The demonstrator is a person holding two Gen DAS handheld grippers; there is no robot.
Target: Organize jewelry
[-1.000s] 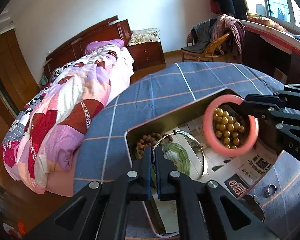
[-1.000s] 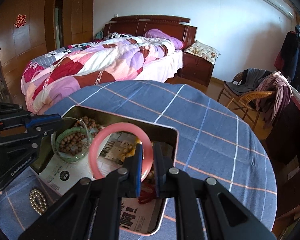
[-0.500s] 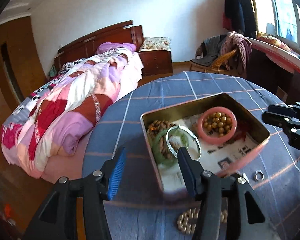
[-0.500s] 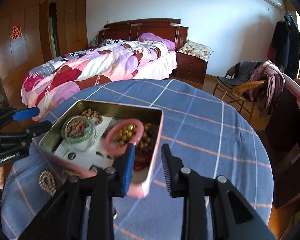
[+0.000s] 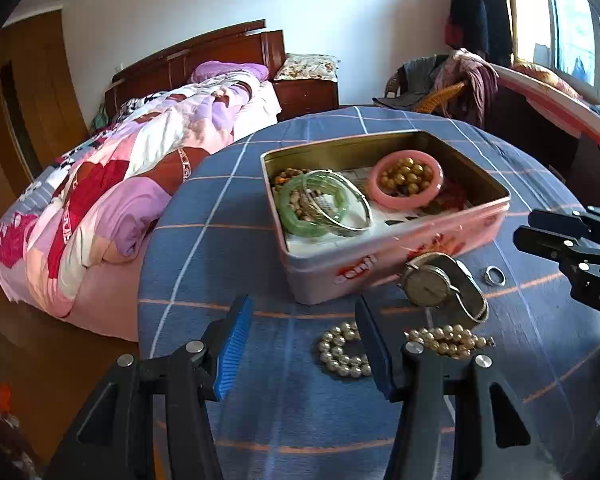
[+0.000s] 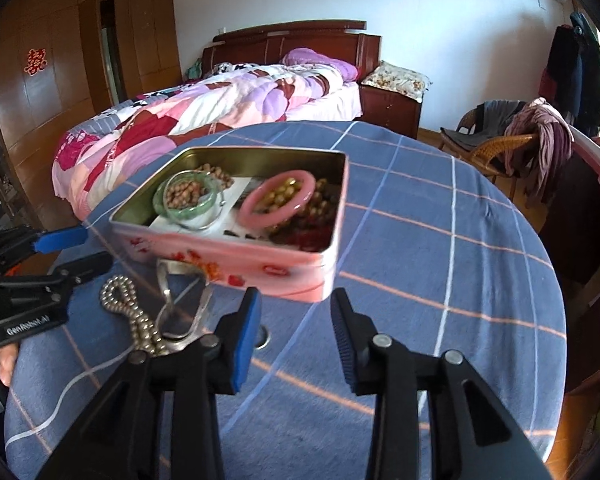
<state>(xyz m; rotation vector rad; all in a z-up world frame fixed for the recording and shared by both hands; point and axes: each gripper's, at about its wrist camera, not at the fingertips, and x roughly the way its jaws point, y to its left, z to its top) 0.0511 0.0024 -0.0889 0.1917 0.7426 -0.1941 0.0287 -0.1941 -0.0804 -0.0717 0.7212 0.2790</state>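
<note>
Both claws — left claw (image 5: 302,316), right claw (image 6: 296,312) — agape before pink tin (image 5: 400,256).

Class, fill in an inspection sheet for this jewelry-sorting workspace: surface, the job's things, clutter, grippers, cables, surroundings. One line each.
Surface: round table under a blue checked cloth.
Job's things: open pink tin holds a green bangle, a silver bangle, a pink bangle and loose beads. Outside it on the cloth: watch, ring, two pearl strands.
Clutter: nothing seen.
Grippers: left gripper open, empty; right gripper open, empty; the jaws of both have just been opening.
Cables: nothing seen.
Surroundings: bed with patchwork quilt, nightstand, wicker chair with clothes, window.
</note>
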